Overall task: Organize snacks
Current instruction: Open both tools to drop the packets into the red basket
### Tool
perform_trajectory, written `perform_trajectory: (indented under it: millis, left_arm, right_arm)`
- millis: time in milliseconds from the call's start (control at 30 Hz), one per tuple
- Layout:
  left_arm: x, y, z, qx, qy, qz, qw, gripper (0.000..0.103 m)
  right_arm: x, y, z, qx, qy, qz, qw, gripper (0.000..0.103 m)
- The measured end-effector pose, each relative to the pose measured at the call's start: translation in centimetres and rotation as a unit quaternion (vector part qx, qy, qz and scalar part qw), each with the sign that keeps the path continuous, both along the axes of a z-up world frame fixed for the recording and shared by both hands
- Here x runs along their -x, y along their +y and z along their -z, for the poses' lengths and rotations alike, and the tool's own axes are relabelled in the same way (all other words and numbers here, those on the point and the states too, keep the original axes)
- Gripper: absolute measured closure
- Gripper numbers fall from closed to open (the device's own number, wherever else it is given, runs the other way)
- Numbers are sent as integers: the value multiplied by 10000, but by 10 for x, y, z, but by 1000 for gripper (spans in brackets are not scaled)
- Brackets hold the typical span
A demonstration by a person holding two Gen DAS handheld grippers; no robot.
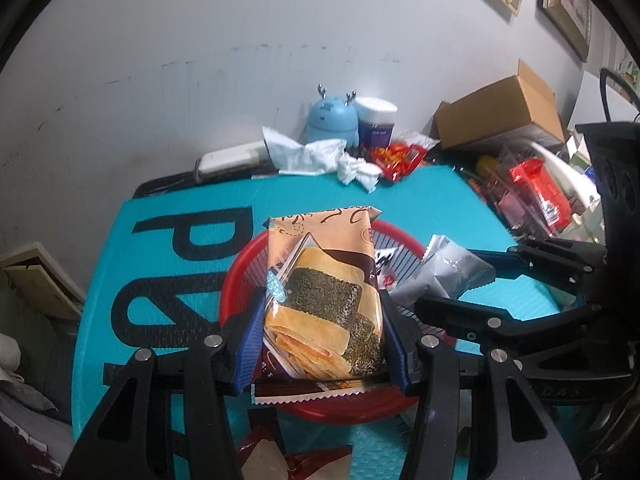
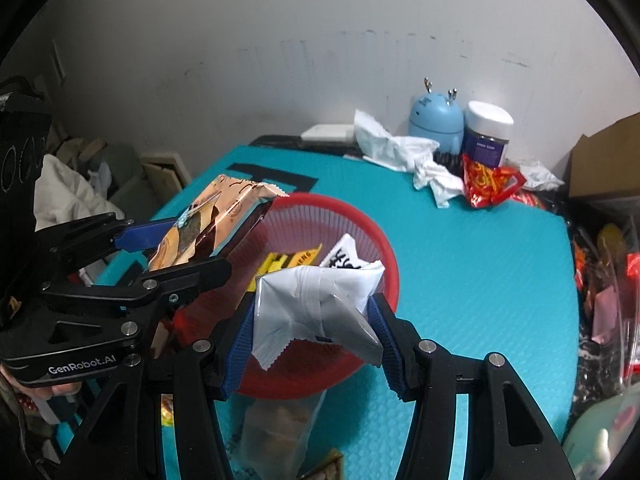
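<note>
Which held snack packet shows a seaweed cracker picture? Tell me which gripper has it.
The orange packet clamped in the left gripper. The right gripper holds a silver-white packet whose visible side is plain; both hang over the red basket.

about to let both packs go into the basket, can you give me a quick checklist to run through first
1. Left claw grips the seaweed cracker pack between its blue pads: ok.
2. Right claw grips the silver-white pack: ok.
3. Cracker pack over the red basket: ok, it hangs above the near-left rim.
4. Silver-white pack over the basket: ok, above the near rim.
5. Room inside: ok, only a yellow packet and a black-and-white packet show in it.
6. Claws clear of each other: ok, a gap shows between them in both views.
7. How high the packs hang above the basket floor: cannot tell.
</note>
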State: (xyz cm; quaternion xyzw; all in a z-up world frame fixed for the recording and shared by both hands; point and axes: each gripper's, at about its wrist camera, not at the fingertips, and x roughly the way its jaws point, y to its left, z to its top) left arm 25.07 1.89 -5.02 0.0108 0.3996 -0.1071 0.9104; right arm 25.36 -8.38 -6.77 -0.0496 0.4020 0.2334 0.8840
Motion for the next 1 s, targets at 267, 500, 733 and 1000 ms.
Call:
perform_trajectory:
  millis: [267,500,733,1000]
  left_arm:
    - [-3,4,14,13,237,-67,9997,52]
    - [-5,4,18,59,425,-24,9991,51]
    - [-4,8,7,-69,354,-266,9990,51]
    - [7,14,-23,-78,64,-424,9990,51]
  right_arm:
    - [-3,6,10,160,59,-85,9998,46]
    - [-2,9,14,336,85,-100,9994,40]
    - [0,5,5,315,42,-46,9995,34]
    - [9,5,-20,272,-231,-1,9994,34]
